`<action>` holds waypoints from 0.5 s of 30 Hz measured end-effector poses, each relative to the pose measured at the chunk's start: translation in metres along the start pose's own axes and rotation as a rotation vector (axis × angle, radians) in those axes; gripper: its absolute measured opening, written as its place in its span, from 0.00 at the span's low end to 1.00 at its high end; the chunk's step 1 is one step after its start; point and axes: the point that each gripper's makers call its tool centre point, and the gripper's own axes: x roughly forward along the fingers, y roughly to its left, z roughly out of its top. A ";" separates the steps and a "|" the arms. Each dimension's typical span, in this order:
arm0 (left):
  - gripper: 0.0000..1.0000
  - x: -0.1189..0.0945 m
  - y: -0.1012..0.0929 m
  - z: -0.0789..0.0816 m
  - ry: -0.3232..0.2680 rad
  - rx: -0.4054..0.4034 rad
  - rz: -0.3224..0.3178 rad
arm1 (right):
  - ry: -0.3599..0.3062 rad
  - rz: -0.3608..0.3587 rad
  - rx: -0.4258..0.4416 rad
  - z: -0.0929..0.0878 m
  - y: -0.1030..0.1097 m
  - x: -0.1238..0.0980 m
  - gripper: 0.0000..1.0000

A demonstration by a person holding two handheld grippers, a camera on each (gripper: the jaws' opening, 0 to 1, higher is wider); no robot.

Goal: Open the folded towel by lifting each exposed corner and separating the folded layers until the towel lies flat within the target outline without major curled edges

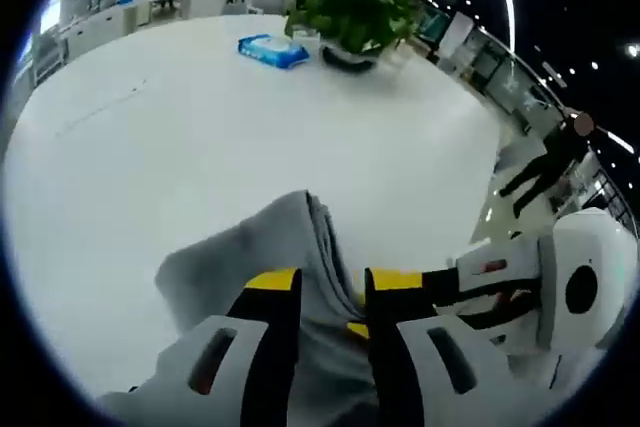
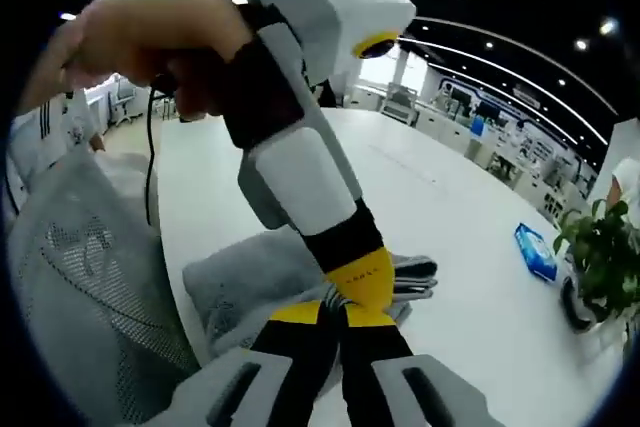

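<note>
A grey folded towel (image 1: 240, 257) lies on the white table (image 1: 200, 147), with one fold raised into a ridge. My left gripper (image 1: 332, 282) is shut on that ridge, its yellow-tipped jaws on either side of the cloth. My right gripper (image 1: 362, 327) reaches in from the right, its tip tucked under the left one's right jaw. In the right gripper view my right gripper (image 2: 335, 315) is shut at the towel's (image 2: 240, 282) near edge, jaws pressed together. The left gripper (image 2: 360, 277) comes down from above, held by a hand (image 2: 150, 37).
A potted plant (image 1: 355, 12) and a blue wipes pack (image 1: 272, 50) stand at the far side of the table. The same plant (image 2: 600, 247) and pack (image 2: 535, 250) sit right of the towel. A grey mesh chair (image 2: 80, 277) stands by the table (image 2: 450, 227) edge.
</note>
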 end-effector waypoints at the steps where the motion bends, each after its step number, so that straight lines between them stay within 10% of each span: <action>1: 0.23 0.001 0.005 -0.001 0.015 -0.005 0.018 | -0.001 -0.002 -0.014 0.000 0.000 0.000 0.02; 8: 0.08 0.007 0.004 -0.001 0.021 0.003 0.032 | -0.012 0.011 -0.009 0.003 0.002 0.001 0.02; 15: 0.04 -0.008 0.018 0.000 -0.045 0.047 0.074 | -0.219 0.160 0.365 0.021 0.000 -0.012 0.07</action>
